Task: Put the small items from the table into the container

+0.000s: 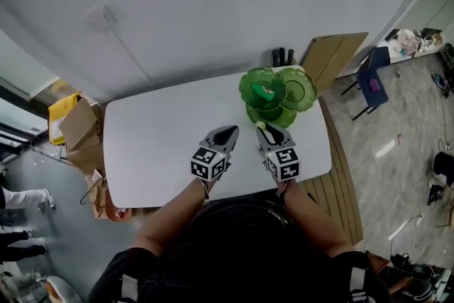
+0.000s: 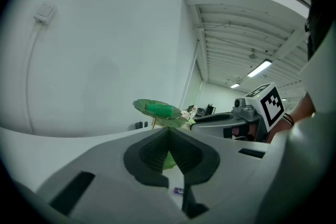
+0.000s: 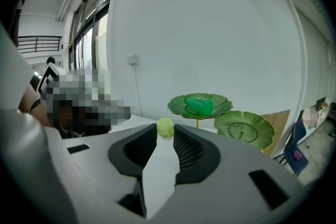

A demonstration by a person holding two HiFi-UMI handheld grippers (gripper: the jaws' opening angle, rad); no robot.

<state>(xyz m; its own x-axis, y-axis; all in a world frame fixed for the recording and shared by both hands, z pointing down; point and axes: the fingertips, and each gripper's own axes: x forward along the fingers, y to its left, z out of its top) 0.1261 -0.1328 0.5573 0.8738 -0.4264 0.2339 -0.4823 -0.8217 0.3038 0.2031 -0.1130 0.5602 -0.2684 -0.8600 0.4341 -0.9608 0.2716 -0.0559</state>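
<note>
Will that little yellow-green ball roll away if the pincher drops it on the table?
Probably yes. The ball looks round and smooth, so it would likely roll on the flat table. Only the tips of the right gripper pinch it, so it might slip out. It looks small, so probably light.

Open white table (image 1: 163, 131) leftward; tiered green leaf stand (image 1: 278, 90) just beyond right claw (image 1: 261, 127)

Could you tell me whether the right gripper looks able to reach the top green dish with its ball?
Probably yes: the right gripper, jaws shut on the yellow-green ball, faces the top green dish, with only bare white table between them.
</note>
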